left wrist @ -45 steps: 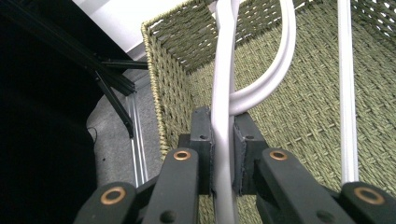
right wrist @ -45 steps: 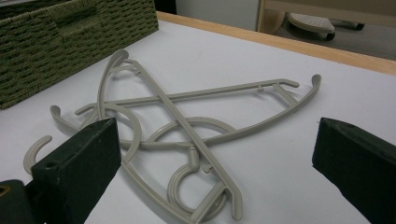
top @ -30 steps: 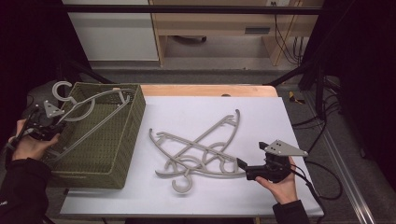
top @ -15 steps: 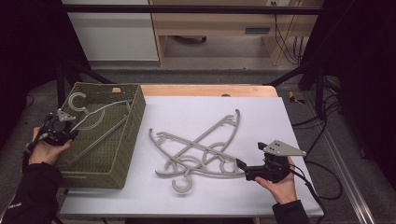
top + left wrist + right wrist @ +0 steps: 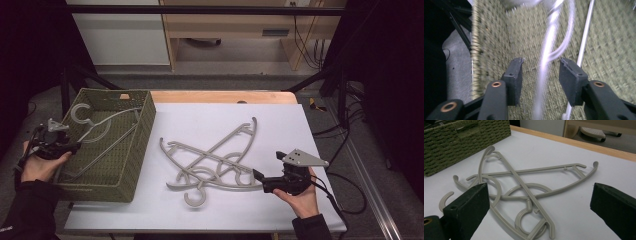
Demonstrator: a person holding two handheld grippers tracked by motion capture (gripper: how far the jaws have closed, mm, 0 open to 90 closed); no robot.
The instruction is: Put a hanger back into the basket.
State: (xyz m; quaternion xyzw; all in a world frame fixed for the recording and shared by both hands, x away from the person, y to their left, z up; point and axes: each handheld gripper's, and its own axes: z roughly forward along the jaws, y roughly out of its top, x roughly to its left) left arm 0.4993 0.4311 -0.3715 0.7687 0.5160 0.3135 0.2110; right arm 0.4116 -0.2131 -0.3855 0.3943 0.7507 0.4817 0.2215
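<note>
Hangers look bound for the woven basket (image 5: 139, 150) at the table's left: one grey hanger (image 5: 102, 132) already lies inside, its wire between the released jaws of the left gripper (image 5: 541, 72), which should lift clear without snagging it. Two crossed hangers (image 5: 215, 160) lie mid-table; the right gripper (image 5: 261, 179), jaws wide, should approach one arm squarely

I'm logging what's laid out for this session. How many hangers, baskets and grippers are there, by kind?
Grey plastic hangers: 3, one in the basket and two crossed on the table
Green woven basket: 1
Handheld grippers: 2, left gripper and right gripper
Total: 6
</note>
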